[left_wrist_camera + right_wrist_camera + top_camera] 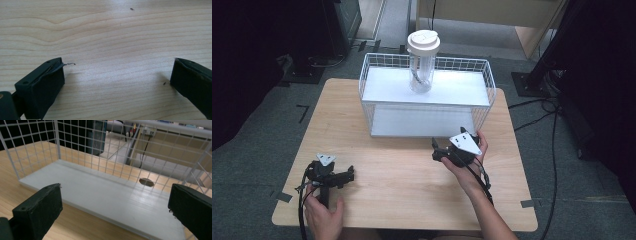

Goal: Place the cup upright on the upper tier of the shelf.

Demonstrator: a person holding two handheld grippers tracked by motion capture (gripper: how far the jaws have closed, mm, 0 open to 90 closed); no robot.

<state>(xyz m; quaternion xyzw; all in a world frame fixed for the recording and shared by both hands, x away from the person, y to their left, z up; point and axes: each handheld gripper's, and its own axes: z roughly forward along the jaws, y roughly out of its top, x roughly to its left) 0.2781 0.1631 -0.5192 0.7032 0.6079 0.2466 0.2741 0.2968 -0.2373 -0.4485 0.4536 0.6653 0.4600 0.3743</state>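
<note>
High view: clear white-lidded tumbler (422,60) upright.

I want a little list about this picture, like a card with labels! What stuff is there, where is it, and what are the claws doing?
table: light wooden table
rack: white wire shelf rack with two shelves, at the far side of the table
cup: clear tumbler with a white lid, upright on the rack's top shelf
lower shelf: white board, nothing on it
left claw: open, holding nothing, low over bare wood
right claw: open, holding nothing, pointing into the rack's lower shelf
hands: one holds each claw, near the table's front
</note>
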